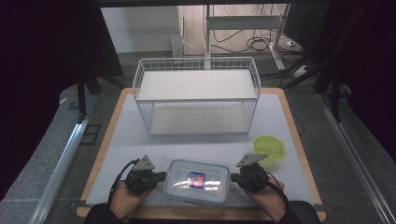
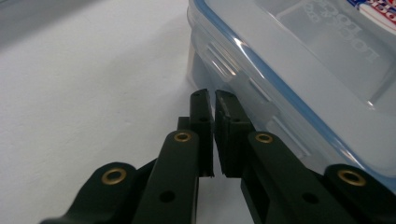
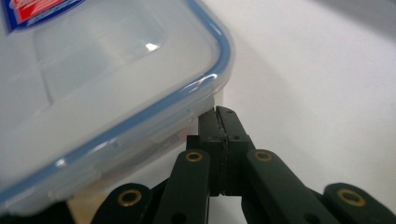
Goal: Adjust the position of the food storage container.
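Observation:
A clear plastic food container (image 1: pixel 198 182) with a blue-sealed lid and a red and blue label (image 1: pixel 196 179) lies at the table's near edge, between both hands. My left gripper (image 1: pixel 161 177) sits at the container's left side. In the left gripper view the left gripper (image 2: pixel 214 95) is shut with nothing between its jaws, its tips just short of the container (image 2: pixel 299 60) wall below a side latch. My right gripper (image 1: pixel 233 178) is at the right side. In the right gripper view the right gripper (image 3: pixel 219 110) is shut and empty, its tips under the lid rim of the container (image 3: pixel 93 74).
A white wire basket (image 1: pixel 196 93) stands across the back of the white table mat (image 1: pixel 140 140). A green bowl (image 1: pixel 269 147) sits to the right, just beyond my right gripper. The wooden table edge (image 1: pixel 299 140) borders the mat.

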Demonstrator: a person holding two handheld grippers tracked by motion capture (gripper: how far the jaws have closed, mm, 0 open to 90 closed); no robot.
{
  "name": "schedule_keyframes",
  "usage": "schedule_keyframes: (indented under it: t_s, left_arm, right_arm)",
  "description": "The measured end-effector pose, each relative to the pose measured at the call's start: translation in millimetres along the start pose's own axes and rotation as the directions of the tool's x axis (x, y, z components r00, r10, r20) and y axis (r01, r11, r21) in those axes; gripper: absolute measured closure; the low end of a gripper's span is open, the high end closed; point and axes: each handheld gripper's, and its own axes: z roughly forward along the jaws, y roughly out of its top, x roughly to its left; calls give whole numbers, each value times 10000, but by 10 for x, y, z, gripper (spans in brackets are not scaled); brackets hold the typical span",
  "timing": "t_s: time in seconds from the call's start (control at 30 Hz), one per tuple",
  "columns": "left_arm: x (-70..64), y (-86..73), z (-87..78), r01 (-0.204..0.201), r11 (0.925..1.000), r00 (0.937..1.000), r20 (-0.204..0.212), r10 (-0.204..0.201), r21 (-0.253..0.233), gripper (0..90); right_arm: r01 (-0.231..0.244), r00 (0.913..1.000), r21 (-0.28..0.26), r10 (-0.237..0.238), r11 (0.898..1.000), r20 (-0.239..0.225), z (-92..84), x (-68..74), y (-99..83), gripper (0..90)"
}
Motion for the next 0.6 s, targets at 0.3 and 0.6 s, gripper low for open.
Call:
schedule_keyframes:
  t_s: [0.3,0.6]
  left_arm:
    - [19,0,-2,303,9995,9995,78,-302,-47,796]
    - [-80,-50,-53,-51,9999,10000,-49,52,111,827]
  right_arm:
    - [-393,9991,-262,389,9989,-152,-21,-103,-4,900]
    - [-70,9993,-69,67,10000,-374,-136,132,-164,900]
